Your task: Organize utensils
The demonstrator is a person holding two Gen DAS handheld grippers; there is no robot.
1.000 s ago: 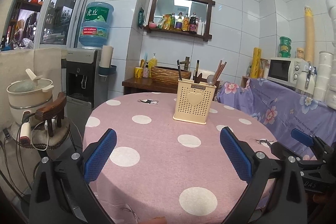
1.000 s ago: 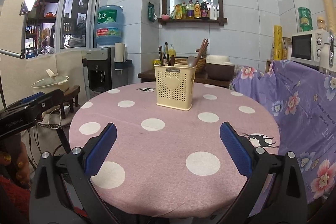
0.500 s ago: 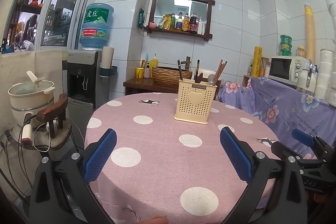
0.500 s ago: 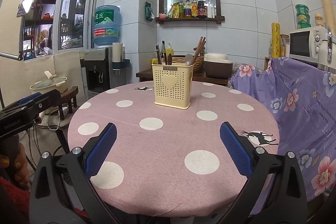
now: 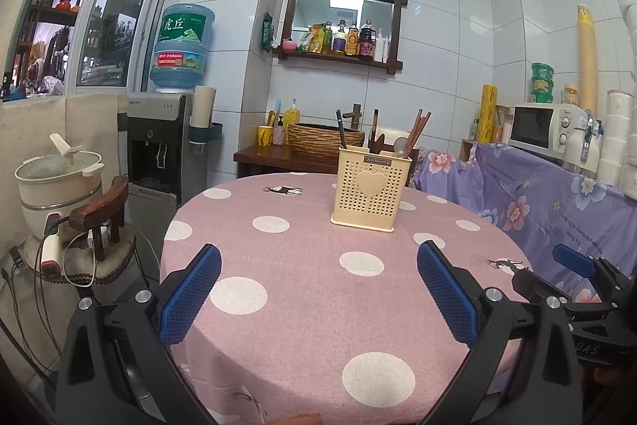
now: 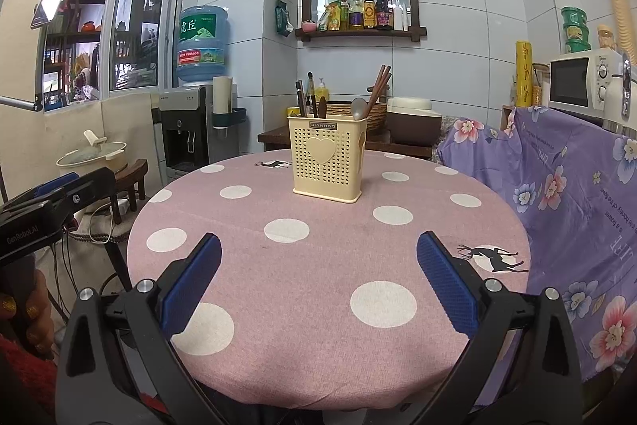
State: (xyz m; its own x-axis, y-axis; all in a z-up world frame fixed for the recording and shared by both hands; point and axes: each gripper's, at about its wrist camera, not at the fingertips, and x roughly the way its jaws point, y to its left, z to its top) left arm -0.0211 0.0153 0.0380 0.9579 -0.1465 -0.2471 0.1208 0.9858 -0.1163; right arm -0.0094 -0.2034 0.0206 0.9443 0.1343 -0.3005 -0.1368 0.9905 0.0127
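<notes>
A cream perforated plastic utensil holder with a heart on its front (image 5: 368, 192) is standing upright toward the far edge of the round counter covered in a pink polka-dot cloth (image 5: 302, 297). Dark wooden chopsticks (image 6: 378, 84) and a metal spoon (image 6: 357, 108) are sticking up out of it. The left gripper (image 5: 318, 295) is hovering over the near edge with its blue-padded fingers spread wide, holding nothing. The right gripper (image 6: 318, 291) is doing likewise, wide and empty, well apart from the holder. A purple floral cloth (image 6: 577, 194) is draping beside the counter's right edge.
</notes>
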